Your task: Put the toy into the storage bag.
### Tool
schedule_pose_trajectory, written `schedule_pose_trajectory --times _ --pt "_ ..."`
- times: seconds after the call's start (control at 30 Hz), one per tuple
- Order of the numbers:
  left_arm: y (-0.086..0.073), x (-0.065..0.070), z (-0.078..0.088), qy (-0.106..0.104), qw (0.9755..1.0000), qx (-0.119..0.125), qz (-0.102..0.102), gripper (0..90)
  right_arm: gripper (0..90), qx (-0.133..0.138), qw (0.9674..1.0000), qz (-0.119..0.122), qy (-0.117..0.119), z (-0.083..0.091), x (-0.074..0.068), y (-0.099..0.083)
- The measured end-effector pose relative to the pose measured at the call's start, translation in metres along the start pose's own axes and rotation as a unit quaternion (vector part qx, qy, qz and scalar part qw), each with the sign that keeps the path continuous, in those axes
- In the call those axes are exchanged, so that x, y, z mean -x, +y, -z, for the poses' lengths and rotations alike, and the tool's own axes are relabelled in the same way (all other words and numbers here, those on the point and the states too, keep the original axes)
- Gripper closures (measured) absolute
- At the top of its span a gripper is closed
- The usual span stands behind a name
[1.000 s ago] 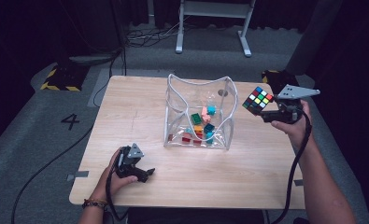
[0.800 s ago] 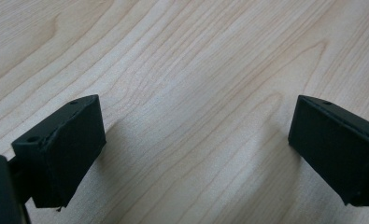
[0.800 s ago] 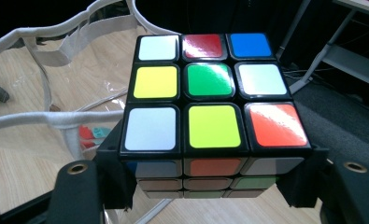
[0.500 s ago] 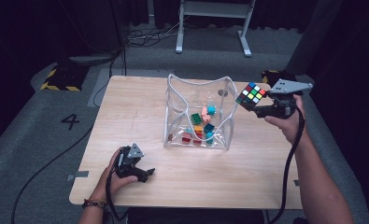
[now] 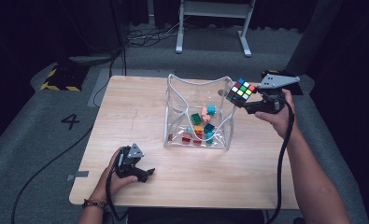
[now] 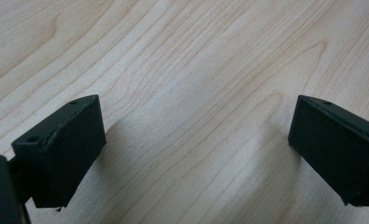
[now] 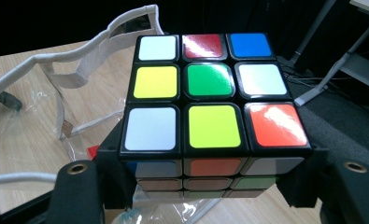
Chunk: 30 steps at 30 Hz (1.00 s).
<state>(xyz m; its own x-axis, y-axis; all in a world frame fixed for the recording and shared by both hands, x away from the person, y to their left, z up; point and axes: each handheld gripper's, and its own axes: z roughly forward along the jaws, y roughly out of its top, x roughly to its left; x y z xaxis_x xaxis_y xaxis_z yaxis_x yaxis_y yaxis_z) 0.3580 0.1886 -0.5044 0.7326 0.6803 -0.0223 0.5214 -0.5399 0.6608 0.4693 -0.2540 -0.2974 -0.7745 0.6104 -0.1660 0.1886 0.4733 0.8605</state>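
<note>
My right gripper (image 5: 244,101) is shut on a scrambled puzzle cube (image 5: 241,91), held in the air just above the right rim of a clear plastic bag with white edging (image 5: 173,91). In the right gripper view the cube (image 7: 210,100) sits clamped between the two black jaws, and the bag's white rim (image 7: 70,74) lies behind it to the left. Several small coloured toy blocks (image 5: 202,122) lie at the bottom of the bag. At the table's front left, my left gripper (image 5: 144,175) rests open on the wood, nothing between its jaws (image 6: 191,154).
The light wooden table (image 5: 135,107) has bare room left of the bag and along the front. A metal stand (image 5: 215,23) is on the floor behind the table, with cables and a yellow-black striped block (image 5: 60,79) at the left. Each gripper trails a cable.
My right gripper has carried the cube leftward and slightly up, from beside the bag's right side to above its right rim. The left gripper has not moved.
</note>
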Motion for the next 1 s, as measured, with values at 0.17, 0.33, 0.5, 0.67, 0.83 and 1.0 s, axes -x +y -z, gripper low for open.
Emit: schedule_pose_trajectory --times 0.17,0.33,0.5,0.67,0.83,1.0 --pt "0.0 0.0 0.0 0.0 1.0 0.0 0.001 4.0 34.1 -0.007 0.9999 0.007 0.009 -0.012 -0.004 0.006" --pt "0.0 0.0 0.0 -0.003 1.0 0.0 0.002 4.0 34.1 -0.018 0.9996 0.014 0.018 -0.023 -0.005 0.012" --pt "0.0 0.0 0.0 -0.001 1.0 0.0 0.001 4.0 34.1 -0.027 0.9992 0.016 0.024 -0.034 -0.006 0.017" --pt "0.0 0.0 0.0 -0.002 1.0 -0.001 0.0 4.0 34.1 -0.035 0.9984 0.027 0.034 -0.045 -0.007 0.021" --pt "0.0 0.0 0.0 0.0 1.0 -0.002 -0.003 4.0 34.1 -0.041 0.9977 0.03 0.046 -0.054 -0.006 0.024" --pt "0.0 0.0 0.0 0.0 1.0 -0.002 -0.004 4.0 34.1 -0.064 0.9955 0.038 0.059 -0.066 -0.007 0.027"
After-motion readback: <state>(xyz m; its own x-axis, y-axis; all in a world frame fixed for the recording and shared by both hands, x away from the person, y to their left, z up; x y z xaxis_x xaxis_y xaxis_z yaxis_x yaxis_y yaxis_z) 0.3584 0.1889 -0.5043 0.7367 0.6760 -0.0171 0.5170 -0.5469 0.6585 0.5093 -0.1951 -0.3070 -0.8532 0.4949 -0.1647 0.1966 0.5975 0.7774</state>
